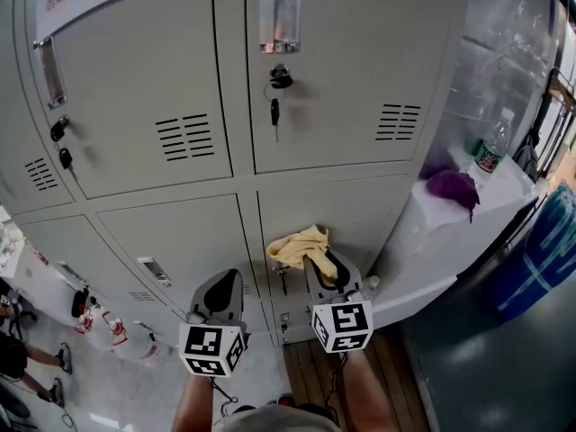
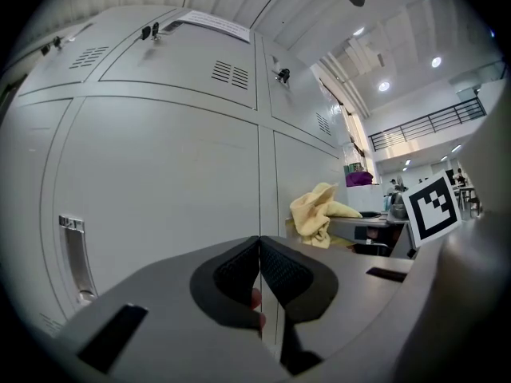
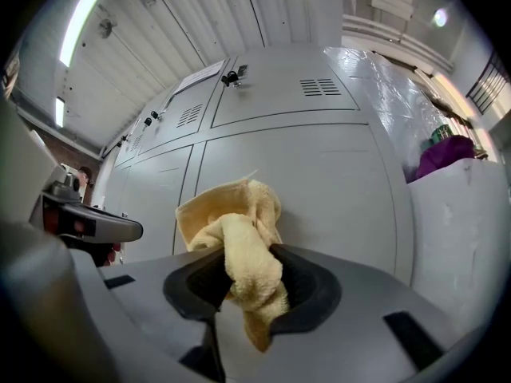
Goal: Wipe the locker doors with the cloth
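Observation:
A bank of grey metal locker doors (image 1: 342, 79) fills the head view. My right gripper (image 1: 319, 257) is shut on a bunched yellow cloth (image 1: 301, 246), held against or just in front of the lower right locker door (image 1: 360, 210). In the right gripper view the cloth (image 3: 239, 254) bulges up from between the jaws, with that door (image 3: 319, 190) close behind it. My left gripper (image 1: 222, 288) is shut with nothing in it, pointing at the lower middle door (image 1: 180, 237). Its closed pads (image 2: 259, 274) show in the left gripper view, the cloth (image 2: 318, 211) to their right.
Keys hang in the upper right door's lock (image 1: 277, 93). A white shelf (image 1: 468, 196) beside the lockers carries a purple cloth (image 1: 453, 187) and a plastic bottle (image 1: 493, 142). A blue bin (image 1: 544, 250) stands at the right. A recessed handle (image 2: 73, 254) sits on the lower left door.

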A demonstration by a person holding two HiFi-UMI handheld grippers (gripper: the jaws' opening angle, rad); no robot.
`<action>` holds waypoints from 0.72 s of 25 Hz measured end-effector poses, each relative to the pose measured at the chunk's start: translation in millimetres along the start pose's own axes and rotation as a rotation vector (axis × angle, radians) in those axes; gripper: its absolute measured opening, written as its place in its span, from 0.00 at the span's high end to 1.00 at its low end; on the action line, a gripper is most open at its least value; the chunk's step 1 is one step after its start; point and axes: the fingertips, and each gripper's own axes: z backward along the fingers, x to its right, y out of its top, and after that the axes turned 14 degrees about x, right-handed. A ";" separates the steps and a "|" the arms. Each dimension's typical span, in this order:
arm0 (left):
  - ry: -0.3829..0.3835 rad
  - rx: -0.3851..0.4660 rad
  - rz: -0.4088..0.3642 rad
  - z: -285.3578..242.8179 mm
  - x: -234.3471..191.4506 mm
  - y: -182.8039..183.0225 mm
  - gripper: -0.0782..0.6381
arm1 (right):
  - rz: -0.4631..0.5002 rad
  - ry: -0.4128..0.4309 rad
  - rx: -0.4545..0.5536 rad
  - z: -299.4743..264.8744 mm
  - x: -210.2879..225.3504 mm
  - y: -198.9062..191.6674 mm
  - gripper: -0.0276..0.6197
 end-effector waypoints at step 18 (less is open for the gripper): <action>-0.051 -0.011 0.010 -12.2 20.1 -4.9 0.86 | 0.024 -0.138 -0.039 21.3 70.5 -9.4 0.74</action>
